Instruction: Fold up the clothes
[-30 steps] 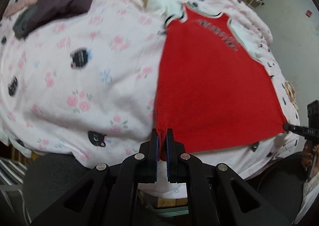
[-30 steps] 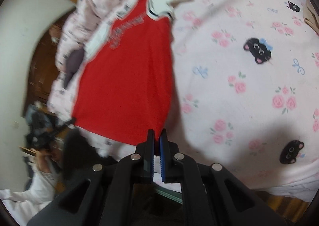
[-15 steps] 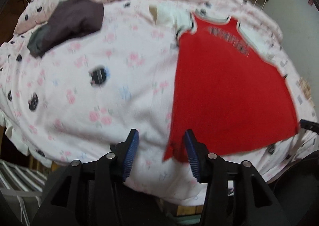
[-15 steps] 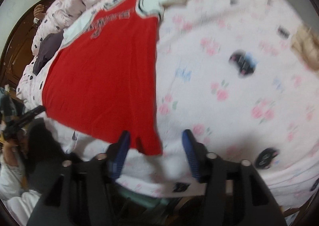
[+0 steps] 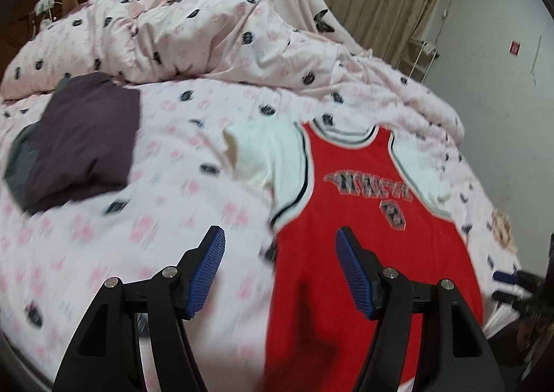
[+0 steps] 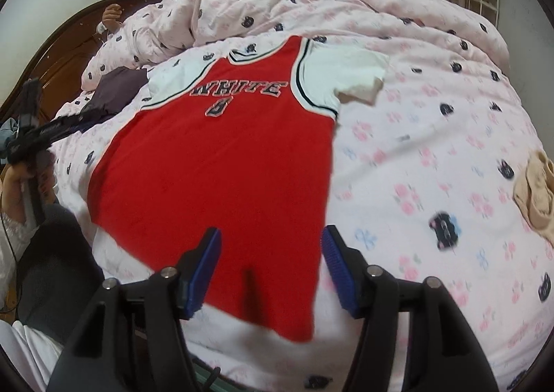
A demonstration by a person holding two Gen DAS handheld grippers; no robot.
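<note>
One red jersey (image 6: 221,163) lies flat on the bed (image 6: 432,163), hem at its near edge | left gripper (image 5: 280,267), right gripper (image 6: 271,262) gape wide, empty, above hem | bare bedding both sides | one dark garment (image 5: 79,139) beyond jersey's left.

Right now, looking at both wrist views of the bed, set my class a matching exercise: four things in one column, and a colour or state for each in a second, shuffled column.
Things
1. jersey
2. folded garment
3. left gripper
4. crumpled cloth

Descriptions
a. beige, near the bed's edge
b. red, spread flat, lettered WHITE
c. dark purple-grey
d. fingers apart, holding nothing

Pairs: 1-b, 2-c, 3-d, 4-a
</note>
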